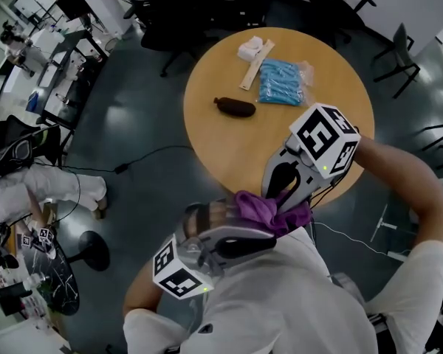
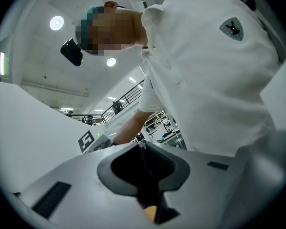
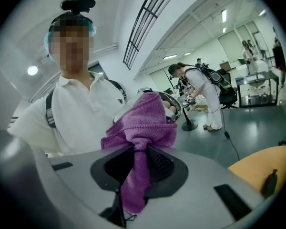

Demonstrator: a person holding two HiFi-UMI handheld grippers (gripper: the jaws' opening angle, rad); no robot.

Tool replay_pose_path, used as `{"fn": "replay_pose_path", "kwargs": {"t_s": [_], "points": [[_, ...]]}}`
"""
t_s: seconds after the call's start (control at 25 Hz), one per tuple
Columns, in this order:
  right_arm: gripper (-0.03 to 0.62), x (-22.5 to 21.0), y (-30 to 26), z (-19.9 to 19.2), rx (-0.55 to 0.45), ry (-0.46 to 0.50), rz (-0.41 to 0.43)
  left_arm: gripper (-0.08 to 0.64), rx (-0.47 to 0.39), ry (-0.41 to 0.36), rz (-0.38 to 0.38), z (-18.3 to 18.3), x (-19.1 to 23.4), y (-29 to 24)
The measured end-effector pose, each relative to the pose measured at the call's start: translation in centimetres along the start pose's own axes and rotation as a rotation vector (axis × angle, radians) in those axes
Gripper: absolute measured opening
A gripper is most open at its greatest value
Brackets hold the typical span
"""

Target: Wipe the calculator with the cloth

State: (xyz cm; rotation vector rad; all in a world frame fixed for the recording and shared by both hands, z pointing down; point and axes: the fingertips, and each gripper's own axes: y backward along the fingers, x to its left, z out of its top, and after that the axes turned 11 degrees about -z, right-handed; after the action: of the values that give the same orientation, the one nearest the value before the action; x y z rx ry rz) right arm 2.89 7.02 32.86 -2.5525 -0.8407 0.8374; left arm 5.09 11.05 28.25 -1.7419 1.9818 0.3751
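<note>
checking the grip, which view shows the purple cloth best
The right gripper view: the purple cloth sits centre frame, clamped in the right hand-held gripper's jaws. The head view shows only a small bunch; the left gripper view shows no clear cloth.

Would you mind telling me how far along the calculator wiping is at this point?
Done: the right gripper has its jaws shut on the purple cloth, and the left gripper holds the calculator clear of the round table. In hand: cloth lies against the calculator. Left: finishing the wipe; how much is wiped cannot be told.
</note>
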Motion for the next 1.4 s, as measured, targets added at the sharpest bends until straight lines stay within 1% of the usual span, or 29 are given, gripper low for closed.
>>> {"fn": "replay_pose_path", "kwargs": {"t_s": [0.12,0.28,0.48,0.68,0.8,1.28,1.4], "points": [[0.08,0.3,-0.3,-0.5,0.008,-0.027,0.041,0.051,-0.001,-0.012,-0.014,0.2,-0.2,-0.6],[0.081,0.3,-0.5,-0.8,0.01,-0.064,0.1,0.051,-0.018,0.0,-0.031,0.7,-0.2,-1.0],[0.08,-0.6,-0.6,-1.1,0.011,-0.082,0.114,0.051,-0.052,0.0,-0.024,1.4,0.2,-1.0],[0.08,-0.2,-1.7,-1.3,0.04,-0.079,0.157,0.051,-0.083,0.007,-0.035,2.1,0.3,-1.4],[0.08,-0.2,-2.1,-1.7,0.039,-0.08,0.175,0.051,-0.093,0.007,-0.035,2.0,0.5,-1.8],[0.08,0.8,-3.0,-2.1,-0.036,-0.129,0.259,0.051,-0.18,0.016,0.016,3.6,2.4,-2.2],[0.08,1.1,-2.8,-2.5,-0.054,-0.144,0.266,0.051,-0.19,0.019,0.026,4.0,2.6,-2.2]]}}
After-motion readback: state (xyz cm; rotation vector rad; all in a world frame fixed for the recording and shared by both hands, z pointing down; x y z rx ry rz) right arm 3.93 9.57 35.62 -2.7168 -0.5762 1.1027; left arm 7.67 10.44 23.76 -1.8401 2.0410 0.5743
